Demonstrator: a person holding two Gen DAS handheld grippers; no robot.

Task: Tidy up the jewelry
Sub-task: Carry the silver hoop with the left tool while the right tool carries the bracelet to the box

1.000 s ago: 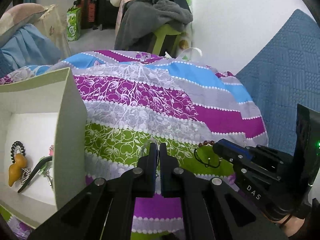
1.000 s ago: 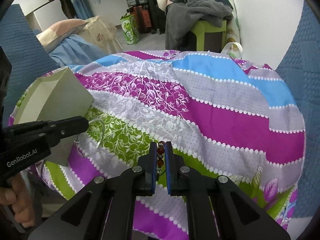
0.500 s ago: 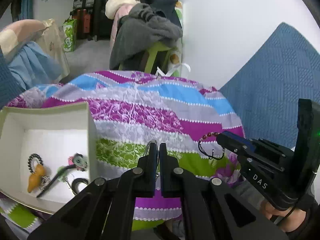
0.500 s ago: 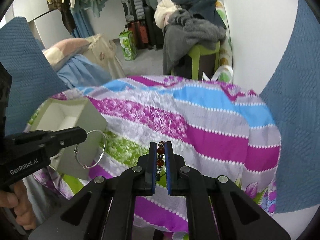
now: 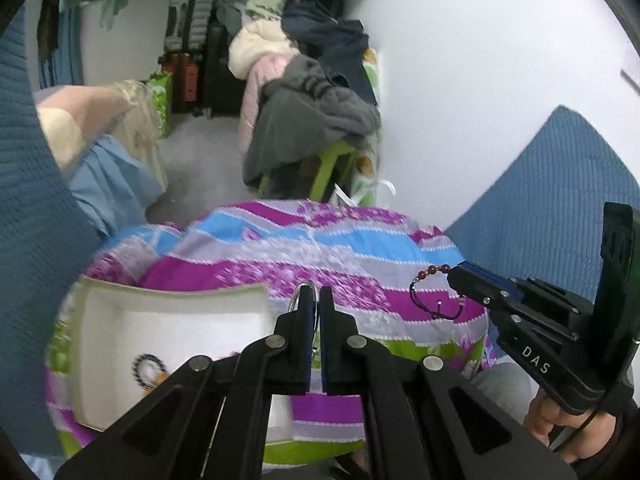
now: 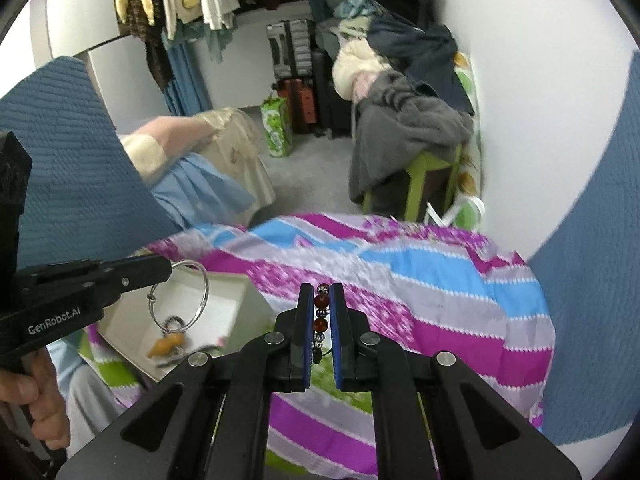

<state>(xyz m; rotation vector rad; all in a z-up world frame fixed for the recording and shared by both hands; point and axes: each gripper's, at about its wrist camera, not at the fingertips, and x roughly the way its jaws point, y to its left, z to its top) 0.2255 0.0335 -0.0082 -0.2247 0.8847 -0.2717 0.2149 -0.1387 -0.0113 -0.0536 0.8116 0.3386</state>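
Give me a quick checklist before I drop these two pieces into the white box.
1. Left gripper grip on the silver ring bangle: ok, fingers shut on its wire, the hoop hanging free.
2. Right gripper grip on the beaded bracelet: ok, beads clamped between the fingers, its cord loop dangling.
3. White box open and upright: ok, it sits on the striped cloth.
4. Room in the box: ok, only a few pieces lie at one end.
5. Bangle over the box: ok in the right wrist view.
6. Bracelet over the box: not ok, it hangs above the cloth, off to the side.
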